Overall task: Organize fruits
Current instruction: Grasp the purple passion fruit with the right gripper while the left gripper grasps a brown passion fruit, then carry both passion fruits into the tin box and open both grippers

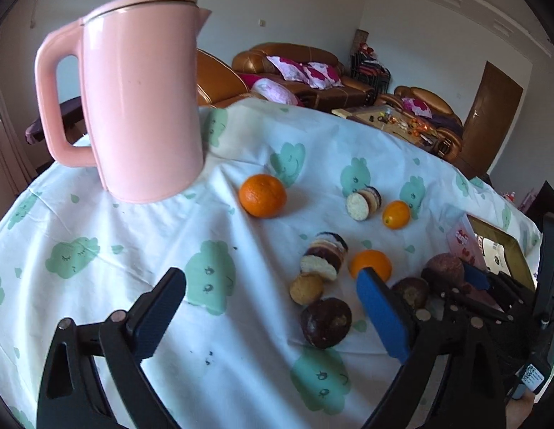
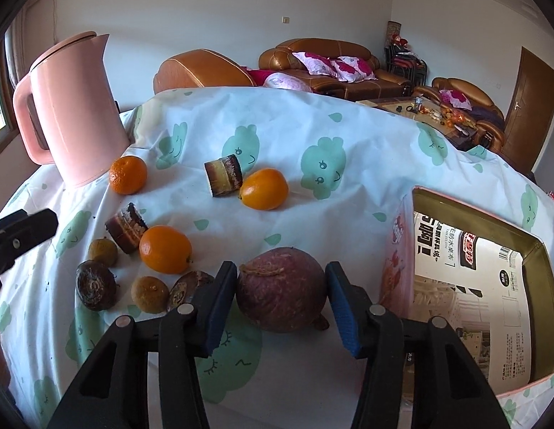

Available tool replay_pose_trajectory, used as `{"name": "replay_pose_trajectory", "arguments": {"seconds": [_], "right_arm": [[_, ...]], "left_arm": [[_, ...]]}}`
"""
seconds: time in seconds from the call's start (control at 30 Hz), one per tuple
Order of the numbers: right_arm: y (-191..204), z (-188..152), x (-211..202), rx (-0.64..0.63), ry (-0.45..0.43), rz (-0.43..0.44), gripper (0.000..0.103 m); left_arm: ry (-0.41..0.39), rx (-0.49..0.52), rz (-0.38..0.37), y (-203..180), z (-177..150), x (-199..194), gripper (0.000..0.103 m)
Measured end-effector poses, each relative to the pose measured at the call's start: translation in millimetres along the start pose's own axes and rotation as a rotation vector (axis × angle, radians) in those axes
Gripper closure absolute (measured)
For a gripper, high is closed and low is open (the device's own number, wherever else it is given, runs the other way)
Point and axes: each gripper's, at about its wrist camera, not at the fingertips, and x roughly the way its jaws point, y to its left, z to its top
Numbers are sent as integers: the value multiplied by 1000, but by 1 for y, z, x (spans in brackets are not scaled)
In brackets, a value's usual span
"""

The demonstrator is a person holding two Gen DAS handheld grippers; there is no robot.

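Observation:
My right gripper (image 2: 281,287) has its blue pads on both sides of a purple-brown passion fruit (image 2: 280,291) that rests on the cloth, next to an open tin box (image 2: 527,250). Three oranges (image 2: 165,249) (image 2: 264,188) (image 2: 128,174) lie on the cloth among cake pieces (image 2: 224,175) (image 2: 126,227) and dark round fruits (image 2: 95,284). My left gripper (image 1: 273,304) is open and empty above the cloth; an orange (image 1: 371,262) sits just beyond its right pad, and the passion fruit (image 1: 443,271) shows at the right.
A tall pink kettle (image 1: 141,103) stands at the back left of the table and also shows in the right wrist view (image 2: 69,107). The white cloth with green prints (image 2: 312,125) covers the table. Sofas and a coffee table stand behind.

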Motion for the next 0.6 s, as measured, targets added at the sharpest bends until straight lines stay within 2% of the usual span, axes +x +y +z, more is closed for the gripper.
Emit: {"name": "replay_pose_trajectory", "arguments": {"seconds": [0.03, 0.13, 0.23, 0.33, 0.37, 0.5, 0.6], "right_arm": [[1, -1, -1, -6, -2, 2, 50], [7, -6, -6, -34, -20, -15, 50], [1, -6, -13, 13, -43, 35, 50], [-2, -2, -28, 38, -105, 48, 50], [-2, -1, -33, 39, -126, 44, 50], [-5, 1, -45, 56, -170, 40, 50], [-9, 1, -49, 65, -178, 41, 50]], "left_arm": [[22, 17, -8, -5, -3, 3, 19], [68, 85, 1, -20, -12, 11, 32], [104, 131, -1, -29, -19, 18, 37], [139, 125, -26, -28, -22, 27, 37], [148, 117, -28, -27, -23, 30, 41], [116, 129, -12, -25, -24, 35, 62], [119, 111, -46, -19, -21, 34, 64]]}}
